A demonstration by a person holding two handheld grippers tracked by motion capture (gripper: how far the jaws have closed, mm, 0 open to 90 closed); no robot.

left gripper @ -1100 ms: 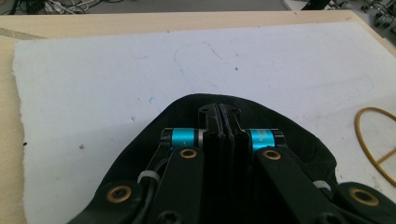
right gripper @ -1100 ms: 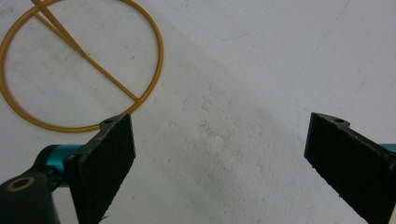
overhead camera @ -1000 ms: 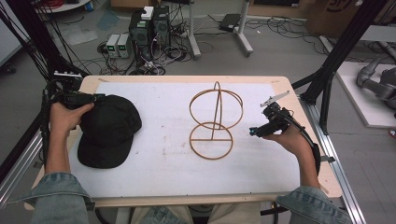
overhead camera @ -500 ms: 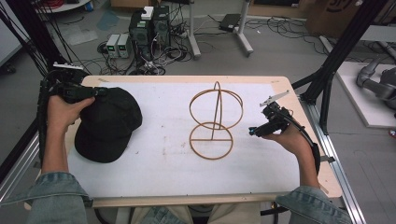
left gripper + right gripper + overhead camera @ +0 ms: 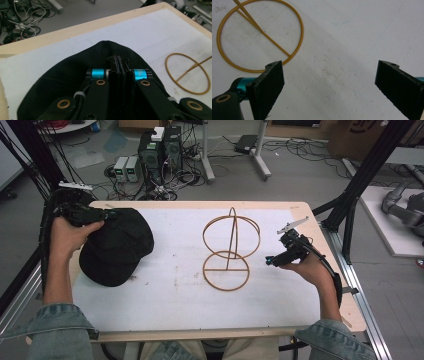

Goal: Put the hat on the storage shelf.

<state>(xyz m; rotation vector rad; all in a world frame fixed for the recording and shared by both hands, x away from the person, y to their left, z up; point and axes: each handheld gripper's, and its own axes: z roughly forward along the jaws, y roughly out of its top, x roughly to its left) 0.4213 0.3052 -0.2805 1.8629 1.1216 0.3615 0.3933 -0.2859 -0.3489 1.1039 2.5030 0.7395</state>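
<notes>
A black cap (image 5: pixel 117 250) lies at the left of the white mat, its far edge raised. My left gripper (image 5: pixel 100 215) is shut on the cap's fabric at that far-left edge; in the left gripper view the jaws are pressed together on the cap (image 5: pixel 75 72) at my left gripper (image 5: pixel 119 65). A golden wire stand (image 5: pixel 227 251), with two rings on an upright rod, stands mid-table. My right gripper (image 5: pixel 271 260) hovers just right of the stand's base ring (image 5: pixel 259 35). My right gripper (image 5: pixel 329 80) is wide open with bare mat between its jaws.
The white mat (image 5: pixel 175 290) covers a wooden table (image 5: pixel 350 315). Black frame posts (image 5: pixel 357 185) rise at the table's right and left. Computer boxes and cables (image 5: pixel 160 150) lie on the floor beyond the far edge.
My left gripper has drawn the cap a little toward the far edge and tipped it up. The right gripper has barely moved.
</notes>
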